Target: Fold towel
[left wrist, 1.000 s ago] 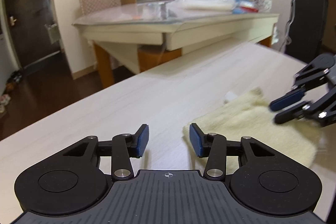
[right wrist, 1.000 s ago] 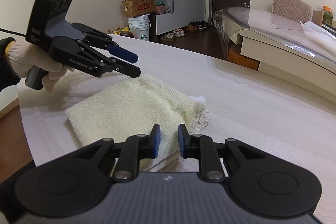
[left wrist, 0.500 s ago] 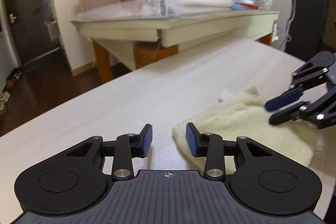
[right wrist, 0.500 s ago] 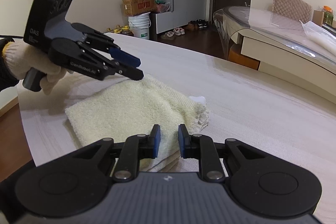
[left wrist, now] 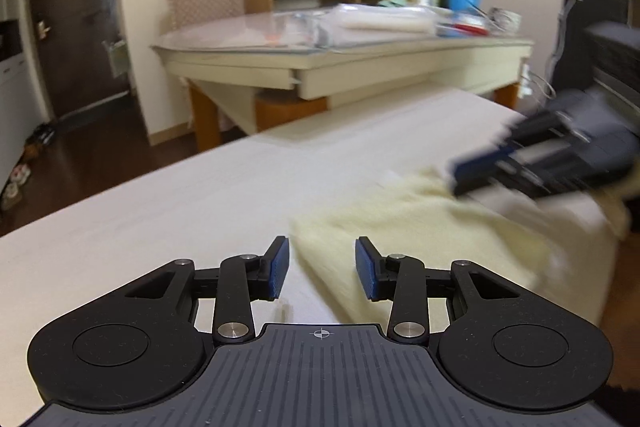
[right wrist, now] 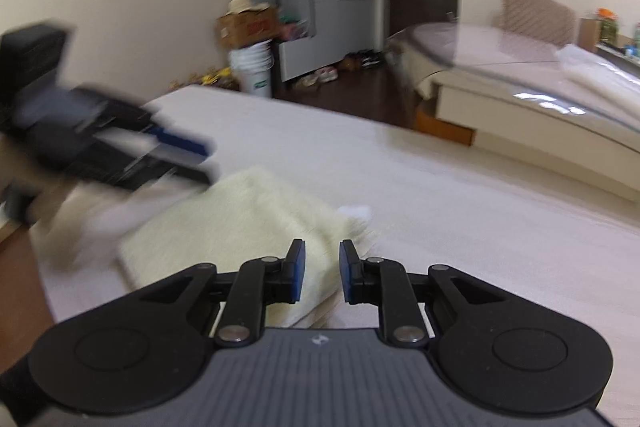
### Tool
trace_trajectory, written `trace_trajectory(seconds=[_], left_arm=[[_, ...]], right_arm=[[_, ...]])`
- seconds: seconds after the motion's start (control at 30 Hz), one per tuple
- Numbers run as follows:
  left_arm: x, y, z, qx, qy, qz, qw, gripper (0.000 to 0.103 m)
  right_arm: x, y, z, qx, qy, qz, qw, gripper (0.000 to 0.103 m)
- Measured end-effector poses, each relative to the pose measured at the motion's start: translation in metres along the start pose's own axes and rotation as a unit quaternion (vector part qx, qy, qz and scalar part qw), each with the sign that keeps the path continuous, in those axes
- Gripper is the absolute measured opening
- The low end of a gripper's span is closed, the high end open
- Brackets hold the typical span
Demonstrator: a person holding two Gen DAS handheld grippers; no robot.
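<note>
The pale yellow terry towel [left wrist: 420,223] lies on the white wood-grain table [left wrist: 200,203], already doubled, with stacked layers showing at its near edge in my right wrist view. My left gripper [left wrist: 320,265] hangs just above the towel's near corner, its blue-padded jaws moderately apart with nothing between them; the corner sits under the gap, not in it. My right gripper [right wrist: 322,273] hovers over the opposite edge with jaws narrow but not closed, no cloth pinched. In each view the other gripper is blurred, so I cannot say whether either touches the fabric. Judgement: the step in hand is taking hold for a further fold. To do it well, I should bring each pad pair down over a corner, gather every layer, close on both sides before lifting, then carry the edge across level. A pinch on the top layer alone would likely pull the fold apart.
</note>
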State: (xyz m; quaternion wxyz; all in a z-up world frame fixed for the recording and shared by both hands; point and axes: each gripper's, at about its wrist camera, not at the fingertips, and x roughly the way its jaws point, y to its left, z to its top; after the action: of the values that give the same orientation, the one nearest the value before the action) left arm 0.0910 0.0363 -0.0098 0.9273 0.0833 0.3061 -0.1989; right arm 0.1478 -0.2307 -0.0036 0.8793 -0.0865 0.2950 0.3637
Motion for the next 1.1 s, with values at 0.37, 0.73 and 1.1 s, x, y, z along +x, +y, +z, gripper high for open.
trace_trajectory(seconds=[0.37,0.73,1.1], left_arm=[[0.001,-0.020,-0.017,-0.014,0.008,0.035,0.9992,0.047],[-0.024,-0.027,-0.017,-0.031,-0.016,0.045,0.9984,0.048],[-0.032,-0.045,-0.038,-0.044,-0.004,0.062,0.9971,0.050]], right_arm=[[0.023,-0.007,0.001,-0.038,0.008,-0.036,0.999,0.027],[-0.007,-0.001,0.001,-0.025,-0.019,-0.006,0.999,0.030],[-0.031,0.038,-0.040,-0.065,-0.009,0.020,0.998,0.026]])
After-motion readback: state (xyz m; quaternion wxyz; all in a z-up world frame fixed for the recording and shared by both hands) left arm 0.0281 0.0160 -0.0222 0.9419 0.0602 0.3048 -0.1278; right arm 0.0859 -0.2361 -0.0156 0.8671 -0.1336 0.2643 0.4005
